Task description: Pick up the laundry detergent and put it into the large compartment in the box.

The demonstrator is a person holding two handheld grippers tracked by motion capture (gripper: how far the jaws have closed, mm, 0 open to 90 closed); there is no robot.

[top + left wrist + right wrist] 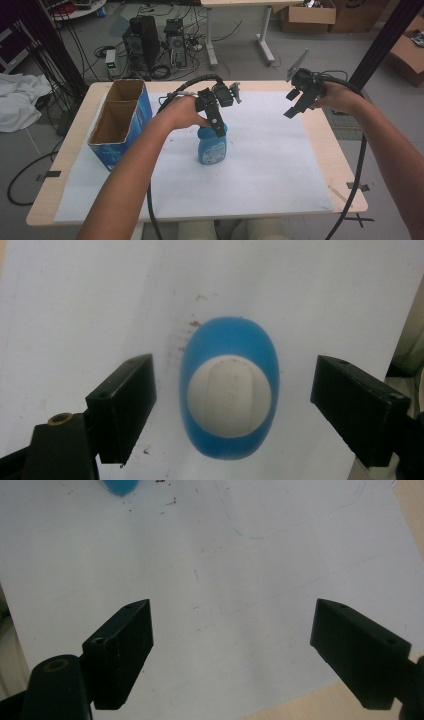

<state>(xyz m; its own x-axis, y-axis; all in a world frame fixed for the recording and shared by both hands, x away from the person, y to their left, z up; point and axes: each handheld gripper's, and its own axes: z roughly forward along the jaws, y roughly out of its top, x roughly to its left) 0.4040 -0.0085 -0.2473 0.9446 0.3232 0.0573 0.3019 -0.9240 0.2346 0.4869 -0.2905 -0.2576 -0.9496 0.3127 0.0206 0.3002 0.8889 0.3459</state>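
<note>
The left gripper (232, 410), jaws wide apart and empty, hangs directly above the upright blue bottle (230, 390), straddling its white cap (230, 396).

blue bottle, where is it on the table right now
In the high view the blue bottle stands upright near the middle of the white sheet, right of the cardboard box, with the left tool open directly above its white cap.

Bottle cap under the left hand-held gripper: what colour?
White, on a blue plastic bottle. The oval white cap shows best in the left gripper view.
</note>
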